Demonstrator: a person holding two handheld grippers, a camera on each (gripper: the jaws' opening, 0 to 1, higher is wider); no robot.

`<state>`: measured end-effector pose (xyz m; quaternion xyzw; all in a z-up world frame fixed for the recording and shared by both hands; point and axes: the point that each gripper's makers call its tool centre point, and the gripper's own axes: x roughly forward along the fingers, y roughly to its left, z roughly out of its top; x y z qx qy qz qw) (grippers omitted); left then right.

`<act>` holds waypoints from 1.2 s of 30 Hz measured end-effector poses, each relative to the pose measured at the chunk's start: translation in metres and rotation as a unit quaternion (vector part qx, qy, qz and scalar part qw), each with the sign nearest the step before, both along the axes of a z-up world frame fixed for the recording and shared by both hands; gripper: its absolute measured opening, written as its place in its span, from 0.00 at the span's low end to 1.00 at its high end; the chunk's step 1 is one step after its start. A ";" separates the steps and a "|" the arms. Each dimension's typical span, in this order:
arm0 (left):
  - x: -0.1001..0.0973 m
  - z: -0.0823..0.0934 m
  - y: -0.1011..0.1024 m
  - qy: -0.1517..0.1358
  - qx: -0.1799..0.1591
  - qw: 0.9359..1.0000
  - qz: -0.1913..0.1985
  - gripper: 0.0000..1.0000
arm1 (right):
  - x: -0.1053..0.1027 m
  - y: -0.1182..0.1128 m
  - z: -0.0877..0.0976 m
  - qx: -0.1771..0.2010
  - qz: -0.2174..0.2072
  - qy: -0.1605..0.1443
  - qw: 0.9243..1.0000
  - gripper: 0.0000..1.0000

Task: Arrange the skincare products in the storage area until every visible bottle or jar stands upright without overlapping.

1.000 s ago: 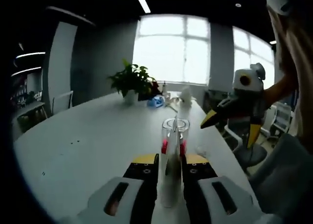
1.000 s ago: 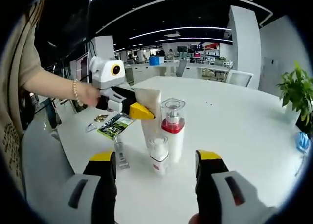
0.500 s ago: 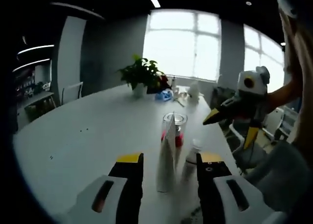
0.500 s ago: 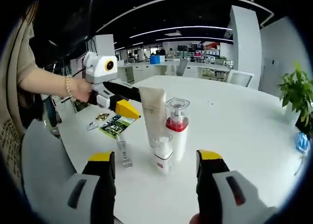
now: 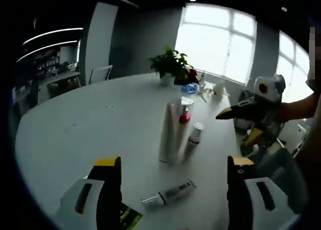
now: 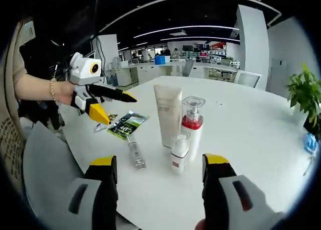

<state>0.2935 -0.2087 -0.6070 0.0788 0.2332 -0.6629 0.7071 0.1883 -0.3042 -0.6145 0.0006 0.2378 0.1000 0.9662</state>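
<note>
So far three products stand upright in a tight cluster on the desk [image 6: 261,139]: the cream tube [image 6: 167,114], the red-collared pump bottle [image 6: 192,125] and the small white bottle [image 6: 179,153]. Both the left gripper [image 6: 113,104] and right gripper [image 6: 159,168] hang empty, jaws spread. Next, I judge, comes the slim tube [image 6: 135,153] lying flat beside a green sachet [image 6: 126,124]; it wants gripping and standing up.

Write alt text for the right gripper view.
Three skincare containers stand upright together on a white table: a cream tube, a red-collared pump bottle and a small white bottle. A slim tube lies flat nearby.
</note>
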 end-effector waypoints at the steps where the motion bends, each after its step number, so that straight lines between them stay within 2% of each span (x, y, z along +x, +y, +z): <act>1: -0.001 0.000 0.004 0.001 0.002 1.000 0.006 0.90 | -0.001 0.003 -0.001 0.001 0.000 0.001 1.000 0.69; 7: -0.014 -0.001 0.036 0.017 0.008 0.999 0.040 0.97 | -0.004 0.013 -0.007 0.010 -0.005 0.007 1.000 0.70; 11: -0.025 -0.004 0.057 0.033 0.018 0.998 0.059 0.97 | -0.007 0.020 -0.011 0.010 0.001 0.013 1.000 0.68; 14: -0.030 -0.003 0.070 0.034 0.017 0.996 0.077 0.97 | -0.010 0.026 -0.012 0.013 0.005 0.015 1.000 0.68; 20: -0.035 -0.003 0.096 0.046 0.009 0.991 0.123 0.97 | -0.014 0.040 -0.018 0.011 0.018 0.026 0.999 0.69; 30: -0.053 -0.018 0.146 0.071 0.020 0.981 0.181 0.97 | -0.018 0.061 -0.024 0.011 0.038 0.037 0.999 0.69; 36: -0.058 -0.021 0.162 0.081 0.022 0.976 0.201 0.97 | -0.021 0.076 -0.029 0.012 0.051 0.045 0.998 0.69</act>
